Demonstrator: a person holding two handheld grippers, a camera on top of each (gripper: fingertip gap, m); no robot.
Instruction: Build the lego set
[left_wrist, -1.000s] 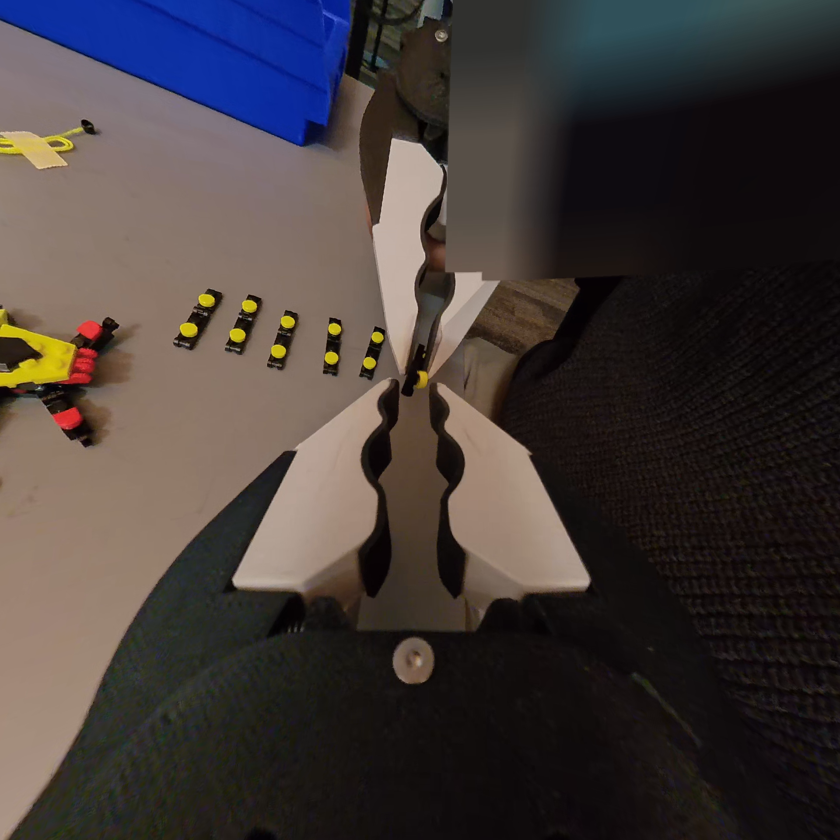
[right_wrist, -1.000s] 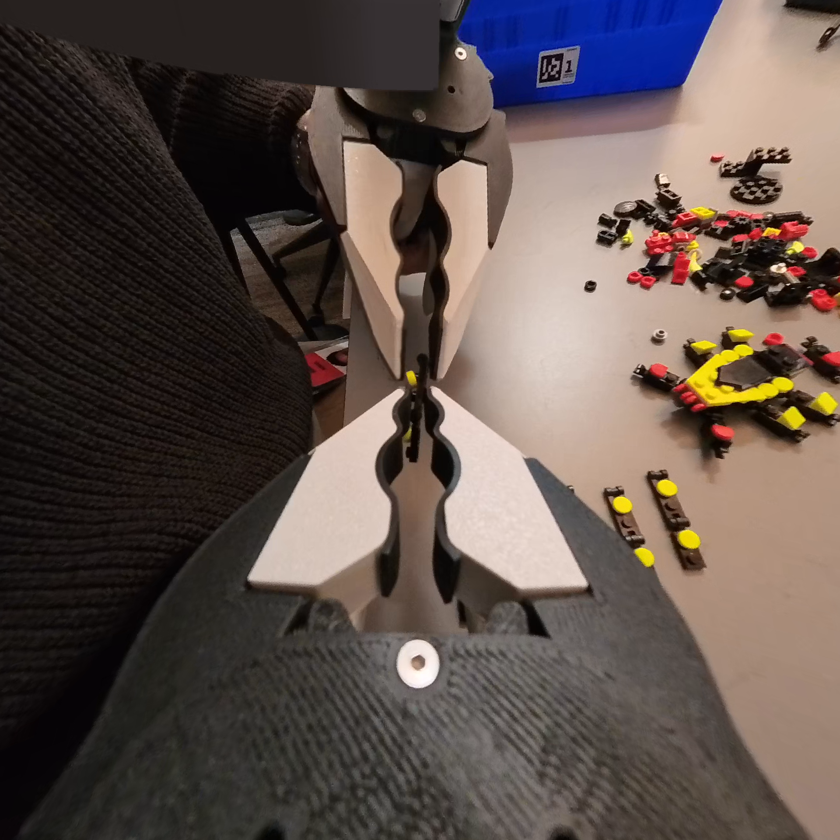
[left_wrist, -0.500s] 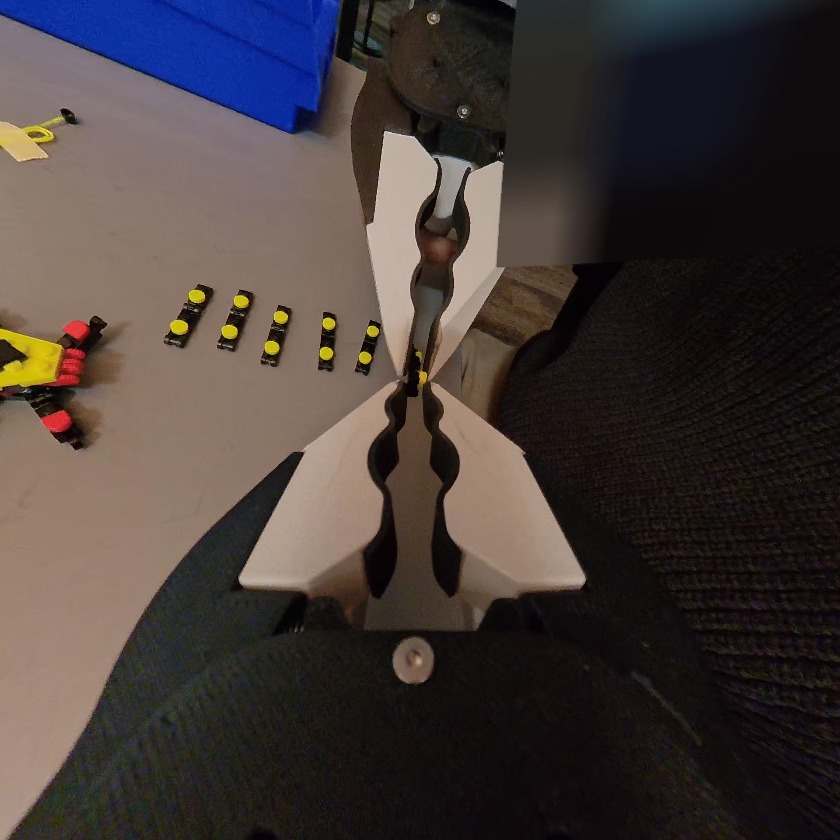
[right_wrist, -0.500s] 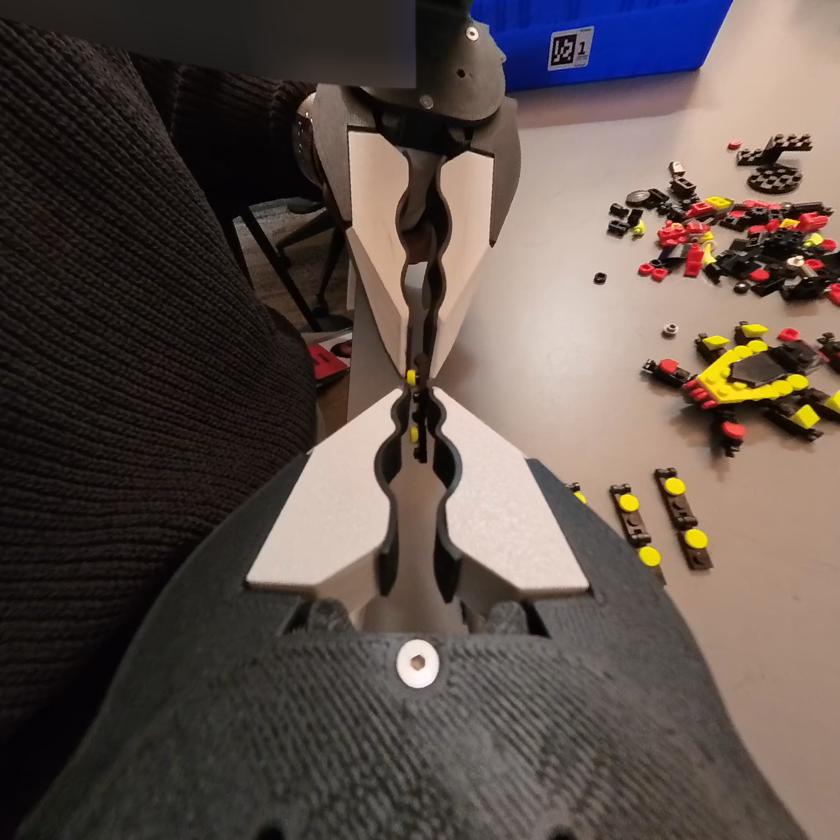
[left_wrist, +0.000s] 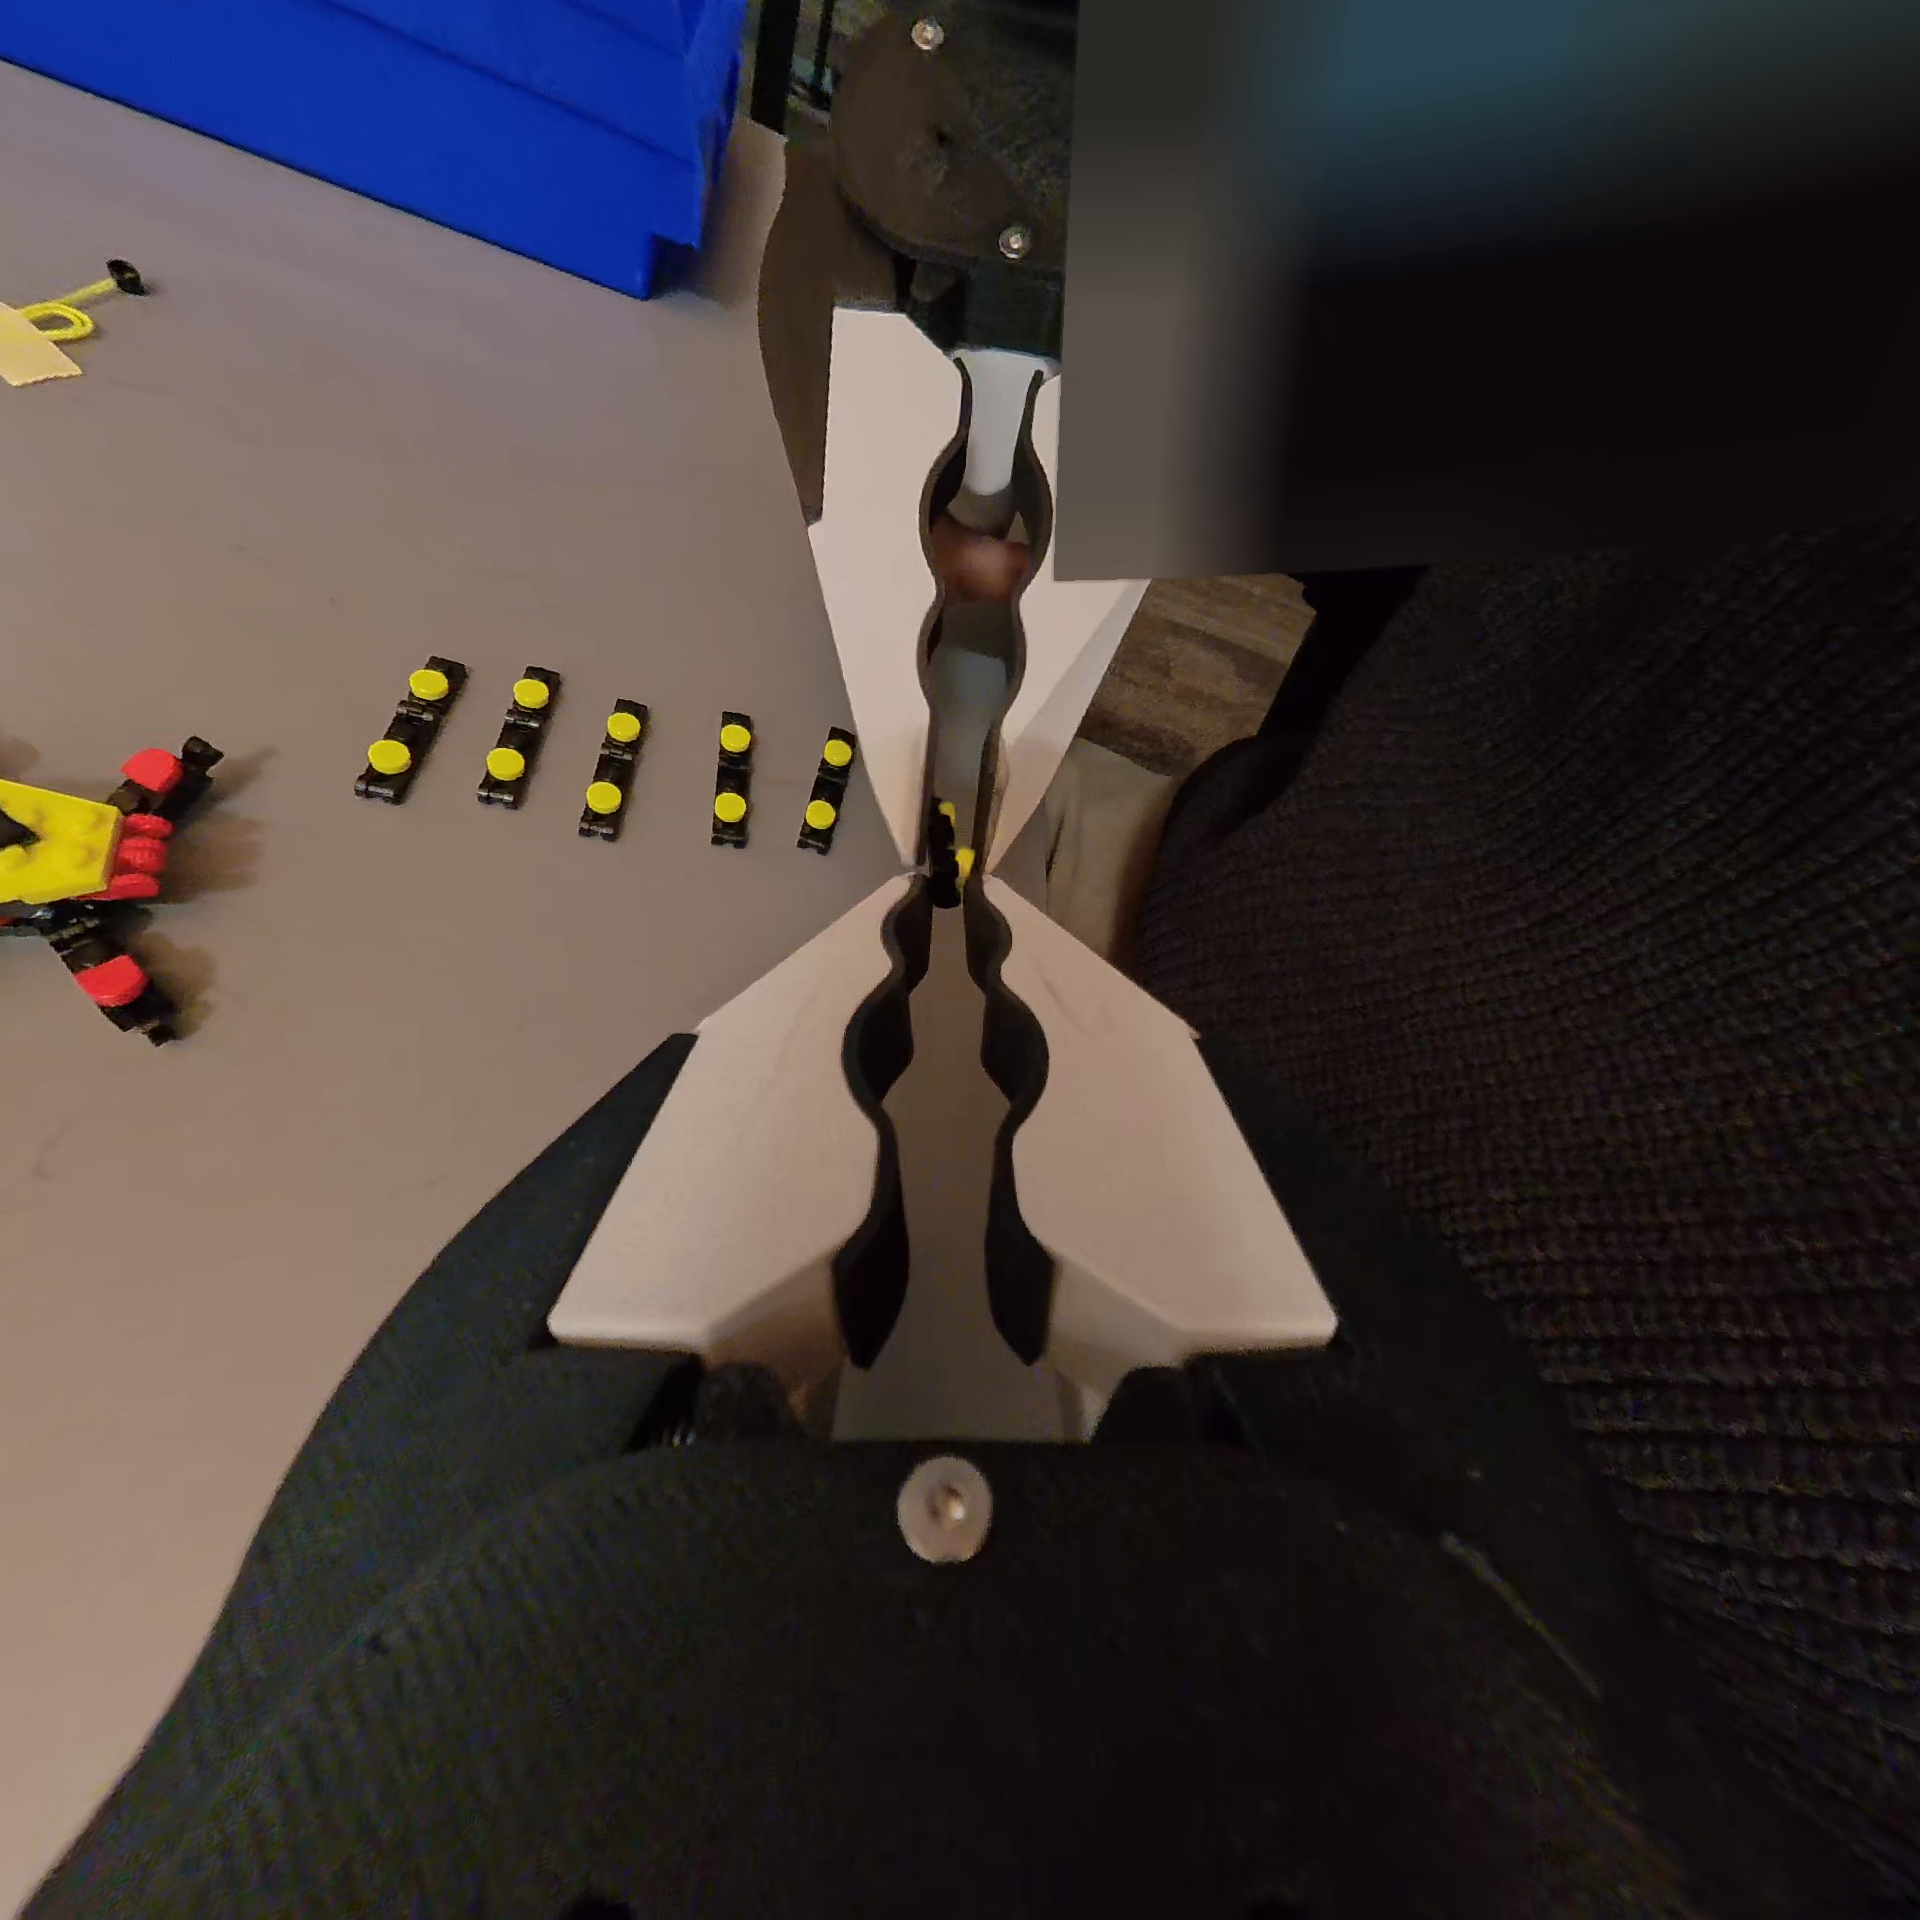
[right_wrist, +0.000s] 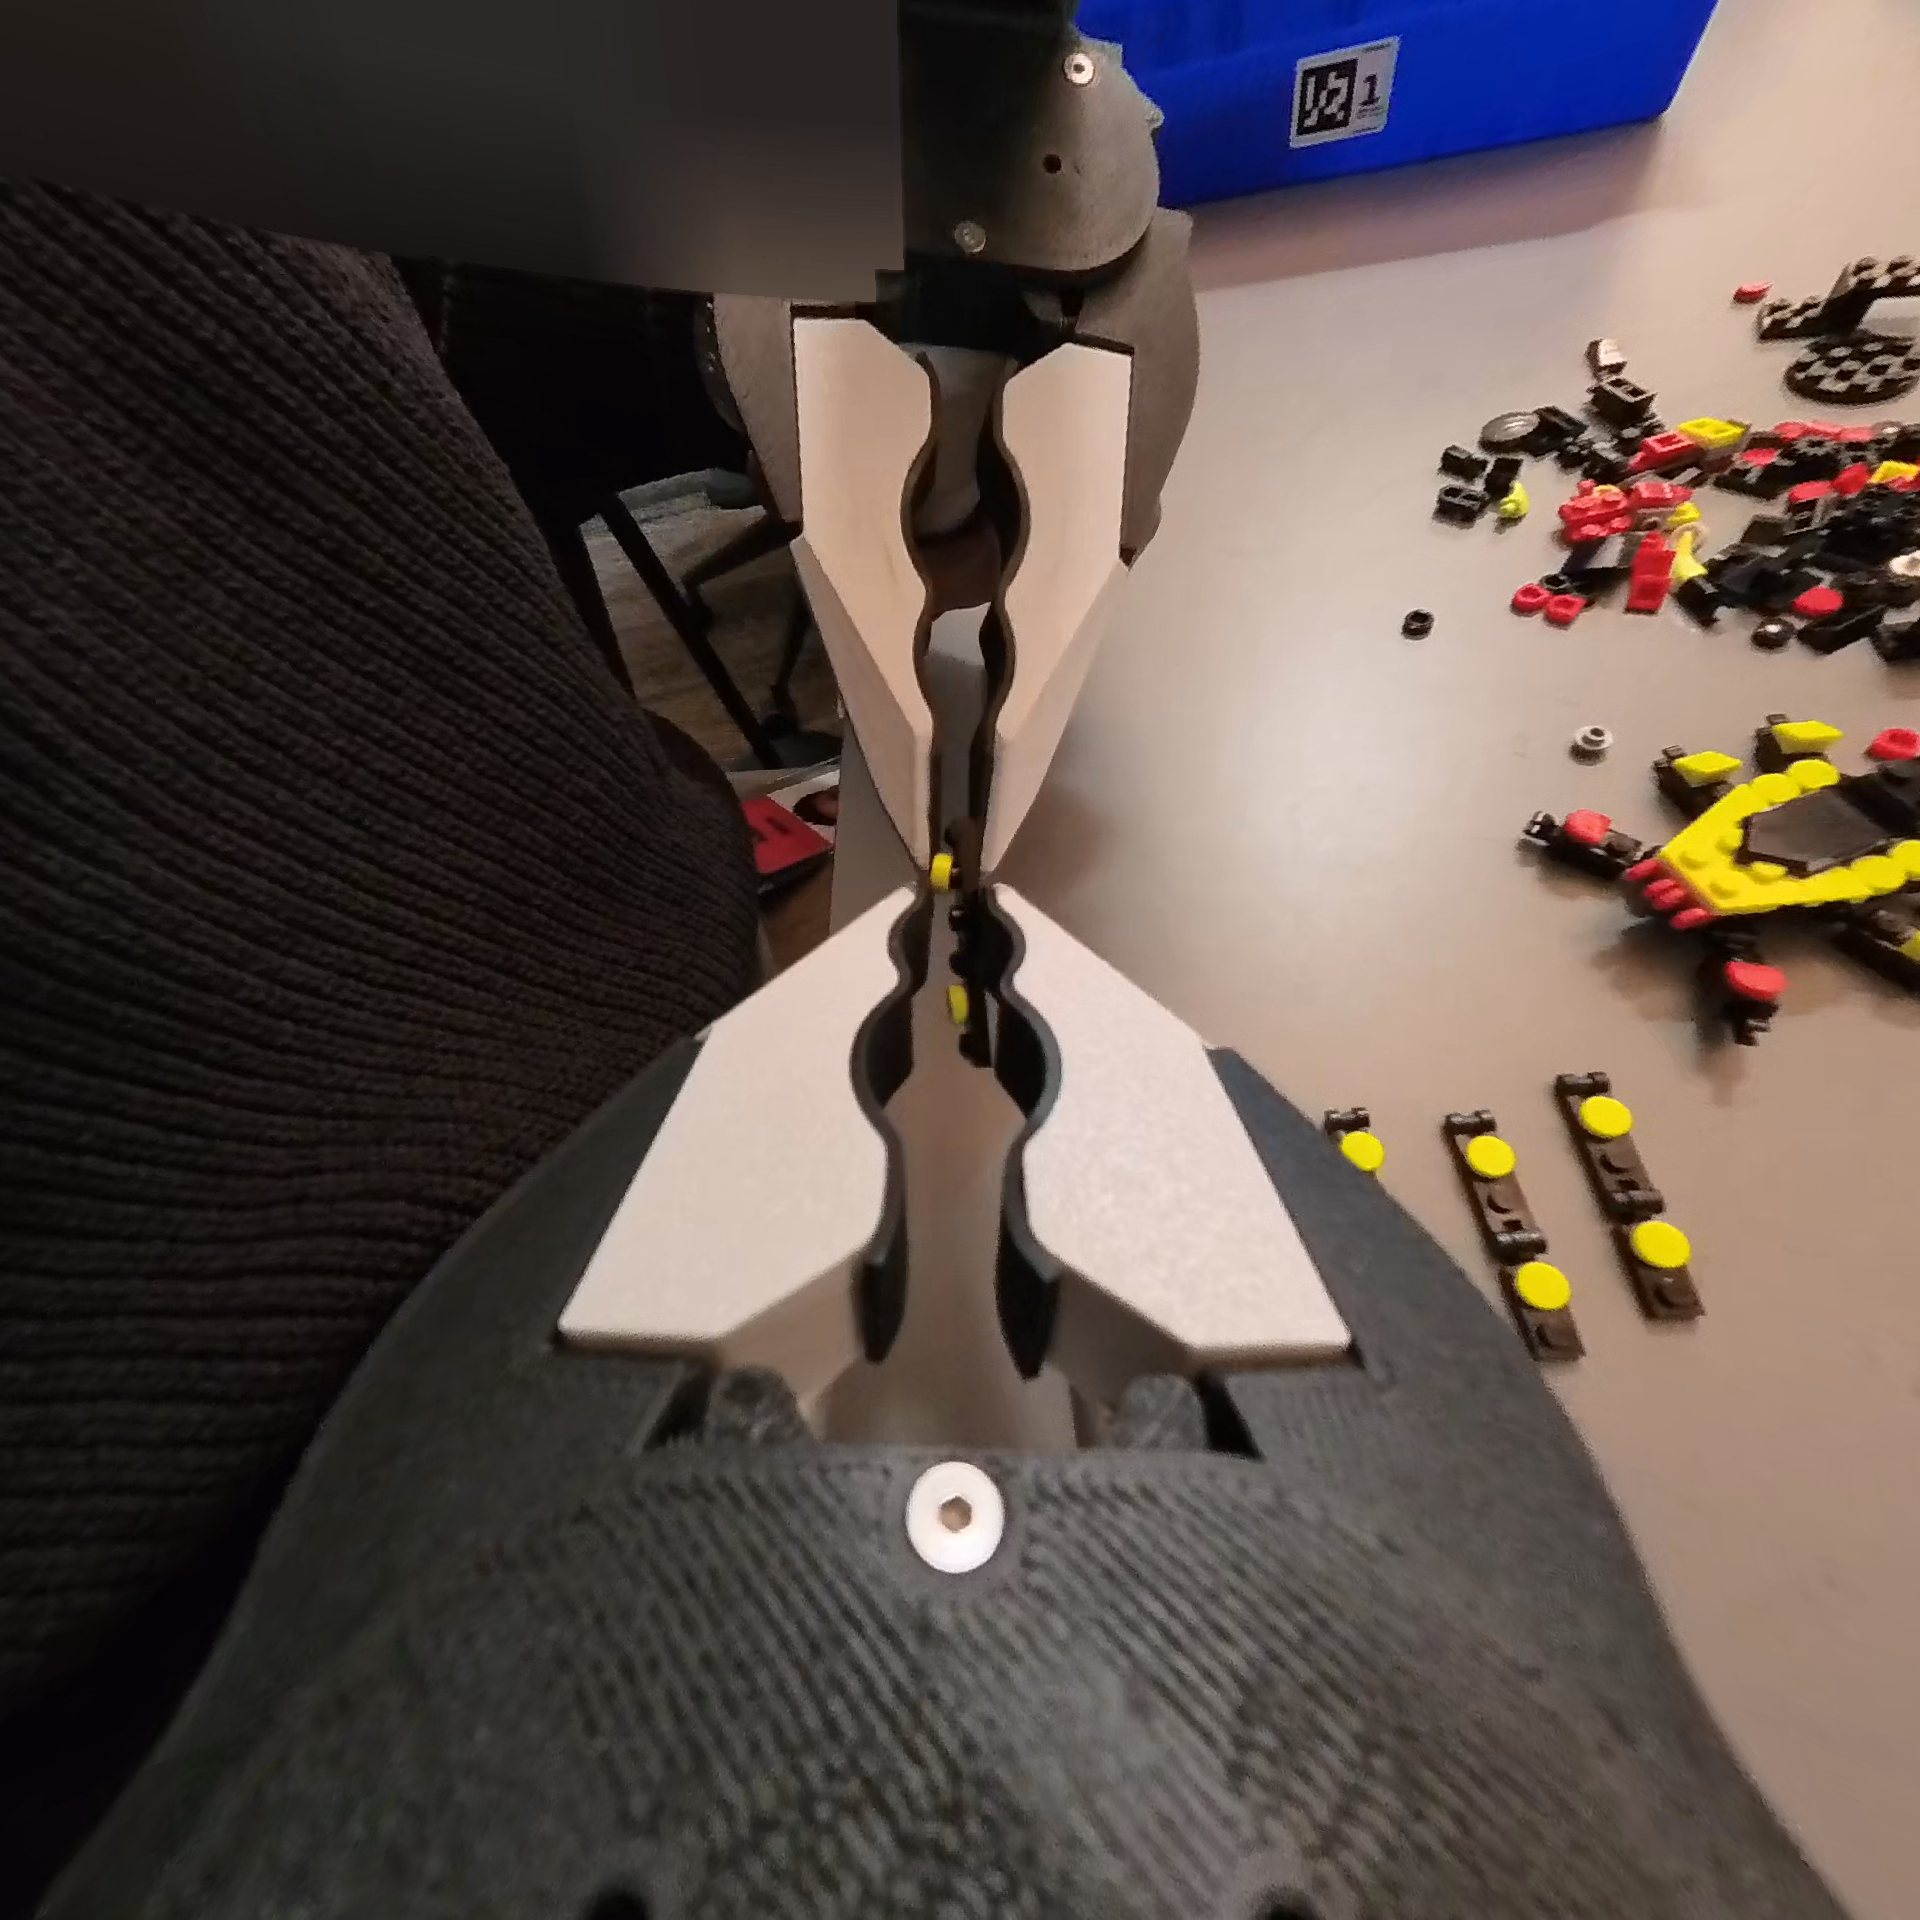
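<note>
Closed in since earlier: left gripper (left_wrist: 940, 891) onto strip (right_wrist: 964, 966) | both clenched on strip, right gripper (right_wrist: 956, 894) tip-to-tip | table (left_wrist: 416, 468) edge just beside; open room leftward.

Opposed wrist cameras closely share touching claw tips.

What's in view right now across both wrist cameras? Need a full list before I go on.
Black strips with yellow round tiles: five in a row, table, left wrist view; three show in the right wrist view.
Held strip: one, black with yellow tiles, between both grippers' tips.
Partly built model: one, yellow, black and red, on the table.
Loose brick pile: count unclear, black, red, yellow, far side.
Blue bin: one, table's far edge.
Yellow cord with tape: one, far left.
Left gripper: shut on the strip.
Right gripper: shut on the strip.
</note>
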